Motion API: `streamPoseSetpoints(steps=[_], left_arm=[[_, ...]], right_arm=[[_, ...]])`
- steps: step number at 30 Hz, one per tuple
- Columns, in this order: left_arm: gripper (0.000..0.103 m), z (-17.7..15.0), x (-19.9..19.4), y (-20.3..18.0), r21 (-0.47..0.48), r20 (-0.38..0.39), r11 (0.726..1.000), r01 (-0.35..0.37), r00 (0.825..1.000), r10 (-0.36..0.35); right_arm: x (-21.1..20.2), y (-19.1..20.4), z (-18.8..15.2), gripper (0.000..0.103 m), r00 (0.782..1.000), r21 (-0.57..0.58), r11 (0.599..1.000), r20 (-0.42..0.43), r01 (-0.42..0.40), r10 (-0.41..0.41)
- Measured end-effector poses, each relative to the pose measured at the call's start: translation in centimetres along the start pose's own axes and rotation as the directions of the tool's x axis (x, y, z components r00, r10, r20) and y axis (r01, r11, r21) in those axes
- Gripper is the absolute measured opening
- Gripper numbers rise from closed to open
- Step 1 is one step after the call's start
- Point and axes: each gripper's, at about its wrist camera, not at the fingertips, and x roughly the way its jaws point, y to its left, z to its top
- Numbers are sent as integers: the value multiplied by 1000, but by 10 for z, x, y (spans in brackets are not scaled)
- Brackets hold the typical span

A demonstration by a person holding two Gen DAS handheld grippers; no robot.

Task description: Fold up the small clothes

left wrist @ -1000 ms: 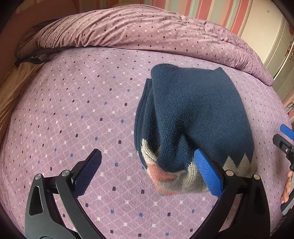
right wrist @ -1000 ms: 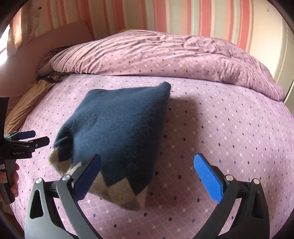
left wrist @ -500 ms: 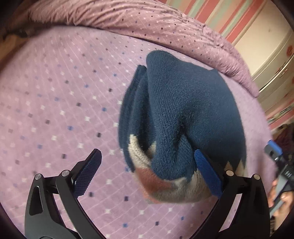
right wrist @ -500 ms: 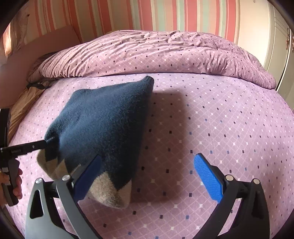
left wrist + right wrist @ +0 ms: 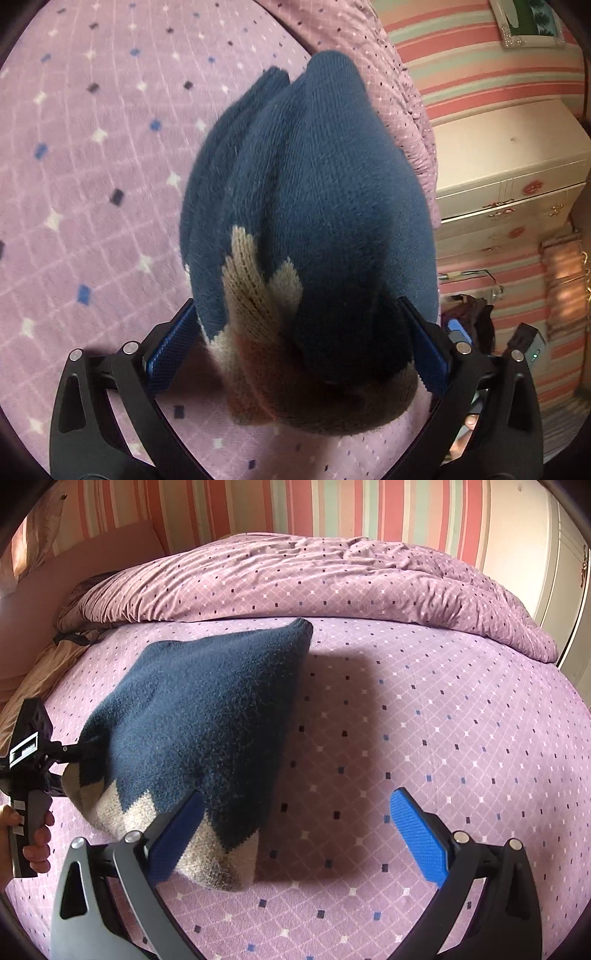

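The left tongs (image 5: 299, 354) reach forward with both blue pads (image 5: 171, 356) pressed against the sides of the bunched navy knit garment (image 5: 314, 206), which fills the gap between them and hangs clear of the bed. Seen from the right, a hand (image 5: 35, 843) wraps the left tongs' grey handle just left of the garment. The right tongs (image 5: 297, 842) are spread wide, their left pad (image 5: 177, 840) in front of the garment's pale hem, contact unclear, and their right pad apart from it.
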Motion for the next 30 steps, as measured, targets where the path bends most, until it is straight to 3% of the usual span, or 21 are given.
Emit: streamPoseSetpoints(steps=[8, 11, 16, 18, 19, 24, 27, 28, 30], left_arm=[[100, -9, 28, -20, 53, -111, 998, 21, 994, -16], [100, -4, 39, -25, 19, -127, 999, 34, 991, -31], [100, 2, 45, -23, -42, -119, 998, 56, 991, -60], [100, -1, 46, -29, -30, -123, 999, 38, 992, -42], [100, -2, 46, -32, -20, -127, 999, 31, 991, -33], [100, 1, 47, -35, -27, -135, 999, 31, 990, -34], [100, 6, 47, -38, -14, -138, 1000, 15, 990, -17], [100, 7, 48, -40, -13, -140, 1000, 10, 990, -12], [100, 9, 51, -48, -3, -142, 1000, -7, 990, 6]], right_arm=[[8, -3, -3, 101, 999, 49, 998, -4, -46, 47], [14, -7, 0, 101, 997, 88, 993, -8, -80, 81], [37, -28, 10, 101, 973, 234, 947, -18, -221, 232], [52, -37, 11, 101, 944, 313, 901, -32, -302, 327], [64, -42, 9, 101, 915, 368, 857, -35, -362, 401], [114, -49, -3, 101, 827, 514, 731, -71, -448, 558], [135, -49, -15, 101, 760, 596, 627, -42, -502, 649], [138, -48, -18, 101, 750, 609, 607, -28, -511, 660], [138, -39, -19, 101, 755, 602, 612, -24, -512, 655]])
